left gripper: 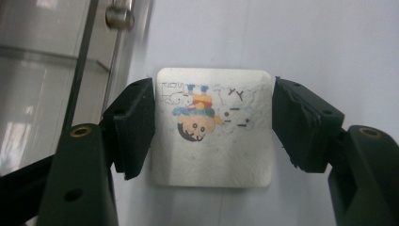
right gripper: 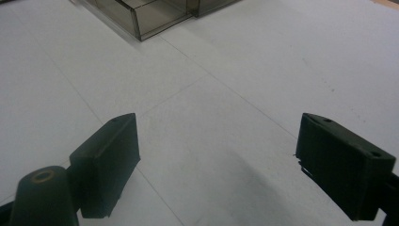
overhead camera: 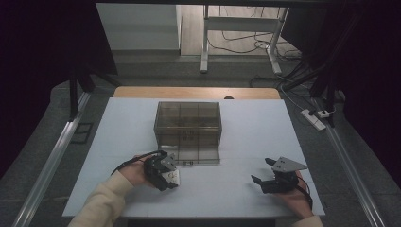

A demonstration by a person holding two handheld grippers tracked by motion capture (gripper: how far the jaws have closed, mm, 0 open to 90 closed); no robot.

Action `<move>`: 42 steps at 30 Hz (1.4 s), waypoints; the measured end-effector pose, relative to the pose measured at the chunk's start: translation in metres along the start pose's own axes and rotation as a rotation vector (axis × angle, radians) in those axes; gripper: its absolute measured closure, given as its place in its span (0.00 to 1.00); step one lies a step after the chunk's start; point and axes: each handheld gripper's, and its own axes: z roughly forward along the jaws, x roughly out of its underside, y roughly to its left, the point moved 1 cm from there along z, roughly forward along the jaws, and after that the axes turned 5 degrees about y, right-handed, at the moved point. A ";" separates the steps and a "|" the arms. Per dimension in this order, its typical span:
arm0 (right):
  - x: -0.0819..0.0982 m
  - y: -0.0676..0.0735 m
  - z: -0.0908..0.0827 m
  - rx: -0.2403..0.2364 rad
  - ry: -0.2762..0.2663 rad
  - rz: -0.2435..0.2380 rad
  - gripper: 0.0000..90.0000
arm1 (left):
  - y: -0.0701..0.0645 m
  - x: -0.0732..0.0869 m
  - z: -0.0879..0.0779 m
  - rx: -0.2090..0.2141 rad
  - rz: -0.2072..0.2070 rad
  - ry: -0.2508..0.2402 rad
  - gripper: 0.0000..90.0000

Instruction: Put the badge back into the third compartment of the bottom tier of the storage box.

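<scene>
We find the left hand-held gripper (left gripper: 214,129) pointed down over a small white card (left gripper: 214,127) that lies flat on the desk (overhead camera: 236,189). The card is square with rounded corners and bears a coloured cartoon drawing, which appears upside down in the left gripper view. Its jaws stand on either side of the card, one at each of two opposite edges. They sit right at those edges, but we cannot tell whether the pads press on the card or merely flank it. The jaws are set fairly wide, about as far apart as the card is broad.

In the high view the card (overhead camera: 171,178) lies near the front left of the desk, just in front of a smoky transparent box (overhead camera: 188,131) that stands at the middle of the desk. The left hand-held gripper (overhead camera: 166,177) hangs over the card, and a cream sleeve (overhead camera: 99,205) comes in from the bottom edge. In the left gripper view the clear wall of the box (left gripper: 42,80) runs just beside the card, with a small metal knob (left gripper: 119,16) near its top.

The right hand-held gripper (overhead camera: 263,175) rests at the front right of the desk, well apart from the card and the box. Its jaws stand wide with only bare desk surface (right gripper: 226,117) between them. It grips nothing.
</scene>
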 end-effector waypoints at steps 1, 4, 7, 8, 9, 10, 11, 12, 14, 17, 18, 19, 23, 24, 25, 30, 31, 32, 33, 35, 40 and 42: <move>0.000 0.000 0.000 0.000 0.000 0.000 0.15 | 0.000 0.000 -0.002 -0.005 -0.001 -0.011 0.37; 0.000 0.000 -0.001 0.003 0.000 -0.002 0.15 | 0.002 0.000 -0.005 -0.015 -0.024 -0.027 0.37; 0.000 0.000 0.000 0.002 -0.001 0.003 0.15 | 0.003 -0.001 -0.008 -0.033 -0.052 -0.040 0.37; 0.000 0.000 0.000 0.002 -0.003 0.001 0.15 | 0.003 -0.002 -0.009 -0.038 -0.062 -0.047 0.37; 0.000 0.000 0.000 0.002 -0.002 0.001 0.15 | 0.004 -0.002 -0.010 -0.038 -0.076 -0.054 0.37; 0.000 0.000 -0.001 0.002 -0.003 -0.001 0.15 | 0.004 -0.002 -0.011 -0.044 -0.083 -0.063 0.37; 0.000 0.000 -0.001 0.003 -0.001 -0.001 0.15 | 0.005 -0.002 -0.012 -0.046 -0.091 -0.071 0.37; 0.000 0.000 -0.001 0.006 0.002 -0.002 0.15 | 0.005 -0.002 -0.013 -0.044 -0.099 -0.082 0.37; 0.000 0.000 -0.001 0.000 -0.001 0.000 0.15 | 0.005 -0.002 -0.016 -0.039 -0.106 -0.106 0.37; 0.000 0.000 -0.001 0.006 0.001 -0.002 0.15 | 0.006 -0.002 -0.022 -0.035 -0.108 -0.140 0.37; 0.000 0.000 -0.001 0.007 0.001 -0.002 0.15 | 0.006 -0.002 -0.023 -0.035 -0.115 -0.157 0.37; 0.000 0.000 0.000 0.003 -0.006 0.001 0.15 | 0.007 -0.002 -0.025 -0.041 -0.126 -0.174 0.37; 0.000 0.000 0.000 0.004 -0.004 0.002 0.15 | 0.009 -0.002 -0.030 -0.074 -0.165 -0.219 0.37; 0.000 0.000 0.000 0.004 -0.004 0.002 0.15 | 0.009 -0.002 -0.031 -0.087 -0.172 -0.224 0.37; 0.000 0.000 0.000 0.003 -0.002 0.001 0.15 | 0.009 -0.003 -0.032 -0.102 -0.183 -0.232 0.37; 0.000 0.000 0.000 0.003 -0.003 -0.001 0.15 | 0.011 -0.006 -0.036 -0.148 -0.223 -0.279 0.37; 0.000 0.000 0.000 0.004 -0.002 -0.001 0.15 | 0.011 -0.006 -0.037 -0.153 -0.227 -0.284 0.37; 0.000 0.000 0.000 0.002 -0.002 0.002 0.15 | 0.011 -0.006 -0.038 -0.158 -0.230 -0.290 0.37; 0.000 0.000 0.001 0.002 -0.001 0.003 0.15 | 0.012 -0.006 -0.038 -0.162 -0.232 -0.294 0.37; 0.000 0.000 0.001 0.002 0.002 0.001 0.15 | 0.012 -0.006 -0.039 -0.171 -0.237 -0.304 0.37; 0.000 0.000 0.001 0.003 0.004 0.000 0.15 | 0.014 -0.007 -0.042 -0.182 -0.257 -0.327 0.37; 0.000 0.000 0.001 0.004 0.004 -0.001 0.15 | 0.015 -0.009 -0.043 -0.189 -0.260 -0.334 0.37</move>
